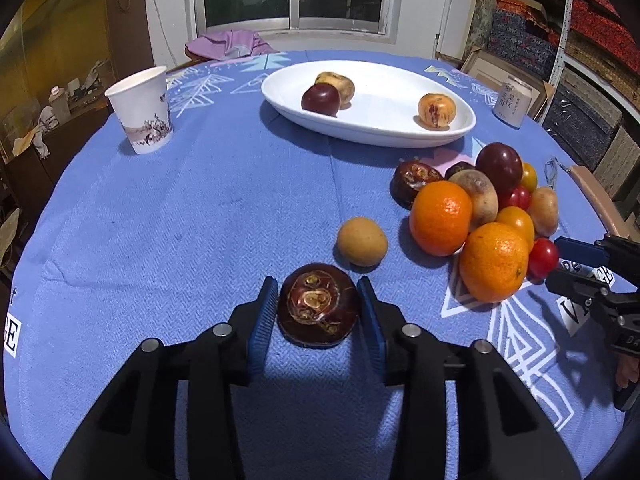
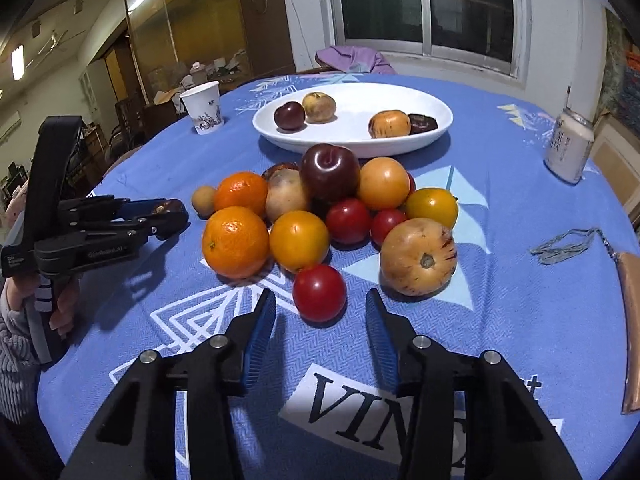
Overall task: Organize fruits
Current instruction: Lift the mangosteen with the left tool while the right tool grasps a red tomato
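My left gripper (image 1: 317, 285) is shut on a flat, dark brown fruit (image 1: 318, 306) that rests on the blue tablecloth, a blue pad pressing each side. From the right wrist view, the left gripper (image 2: 181, 215) is low at the left with that fruit (image 2: 165, 206) in its jaws. My right gripper (image 2: 321, 295) stands open around a red tomato (image 2: 319, 292) at the near edge of the fruit pile (image 2: 304, 204), with gaps at both pads. A white oval plate (image 2: 352, 148) behind the pile holds several fruits.
A paper cup (image 1: 142, 114) stands at the far left and a drink can (image 2: 568, 148) at the far right. One small tan fruit (image 1: 362, 242) lies apart from the pile. A grey cord (image 2: 560, 244) lies near the right table edge. A person's hand (image 2: 60, 312) grips the left handle.
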Tool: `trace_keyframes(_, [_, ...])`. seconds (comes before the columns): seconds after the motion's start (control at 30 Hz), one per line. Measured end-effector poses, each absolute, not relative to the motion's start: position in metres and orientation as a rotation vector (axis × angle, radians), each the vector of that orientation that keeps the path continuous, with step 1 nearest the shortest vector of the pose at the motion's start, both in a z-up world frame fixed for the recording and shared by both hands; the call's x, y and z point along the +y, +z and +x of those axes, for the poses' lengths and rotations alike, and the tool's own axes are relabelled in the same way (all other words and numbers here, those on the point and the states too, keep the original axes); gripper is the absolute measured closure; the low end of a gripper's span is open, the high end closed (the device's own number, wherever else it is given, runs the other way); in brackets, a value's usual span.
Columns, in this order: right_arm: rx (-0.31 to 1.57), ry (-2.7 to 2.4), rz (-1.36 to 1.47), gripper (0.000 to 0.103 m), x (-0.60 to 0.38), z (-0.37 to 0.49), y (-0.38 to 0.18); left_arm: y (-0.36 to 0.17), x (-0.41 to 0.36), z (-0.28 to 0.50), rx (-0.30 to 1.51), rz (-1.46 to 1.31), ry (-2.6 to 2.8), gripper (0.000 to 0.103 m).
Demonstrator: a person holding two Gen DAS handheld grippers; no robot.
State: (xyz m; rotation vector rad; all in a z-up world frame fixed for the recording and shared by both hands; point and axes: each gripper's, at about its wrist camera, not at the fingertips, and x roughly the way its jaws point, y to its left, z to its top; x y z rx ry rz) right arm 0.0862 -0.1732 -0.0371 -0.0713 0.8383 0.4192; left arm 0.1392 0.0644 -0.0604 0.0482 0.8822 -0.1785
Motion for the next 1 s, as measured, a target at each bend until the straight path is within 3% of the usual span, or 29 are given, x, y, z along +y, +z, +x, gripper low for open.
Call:
trace_keyframes(0.13, [0.855,0.419,-0.092,0.067,-0.166,0.091,-0.040,-0.060,0.066,0.139,0.878,0.035,-0.182,0.063])
trace_keyframes(0.3, [0.873,0.424,-0.064,0.073,-0.168,0.094,-0.042,-0.059,0.067,0.139,0.875,0.019,-0.191,0.063])
trace_keyframes(0.73, [0.797,0.426,0.023,0.074,-0.189,0.085,-0.025,-0.041,0.072,0.128,0.775,-0.001,-0.179,0.063])
trace_keyframes(1.0, [0.686,0.401,0.122,0.074,-0.219,0.120,0.046,0.006,0.057,0.165,0.721,0.046,-0.173,0.063])
